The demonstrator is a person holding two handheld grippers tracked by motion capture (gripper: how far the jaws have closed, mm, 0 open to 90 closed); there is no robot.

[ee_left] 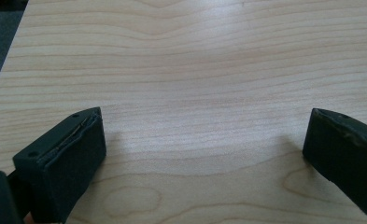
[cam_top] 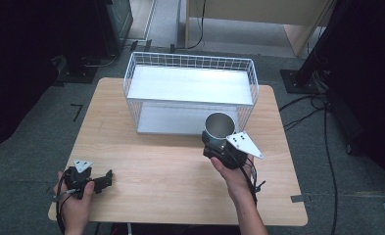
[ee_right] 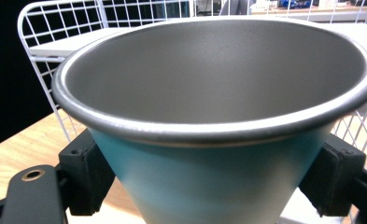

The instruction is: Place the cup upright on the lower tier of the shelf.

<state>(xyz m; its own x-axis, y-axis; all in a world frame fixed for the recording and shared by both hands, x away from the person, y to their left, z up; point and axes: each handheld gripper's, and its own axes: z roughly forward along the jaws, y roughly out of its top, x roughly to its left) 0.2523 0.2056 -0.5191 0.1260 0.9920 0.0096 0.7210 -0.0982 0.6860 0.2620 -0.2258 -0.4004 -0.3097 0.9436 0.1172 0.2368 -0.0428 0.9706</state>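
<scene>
A metal cup point(cam_top: 219, 126) with a grey inside and a teal outside is held upright above the table, just in front of the white wire rack point(cam_top: 190, 61). My right gripper point(cam_top: 214, 143) is shut on the cup, its black pads point(ee_right: 85, 175) pressing on both sides of the teal wall point(ee_right: 209, 182) below the rim. My left gripper point(cam_top: 104, 180) rests low over the table's near left corner. In the left gripper view its jaws stand wide apart over bare wood, with nothing between the fingertips point(ee_left: 76, 154).
The wire rack has two white shelves, an upper one point(cam_top: 190, 84) and a lower one point(cam_top: 180, 120), and stands at the far side of the wooden table point(cam_top: 170, 171). Cables point(cam_top: 302, 107) lie on the grey floor at right.
</scene>
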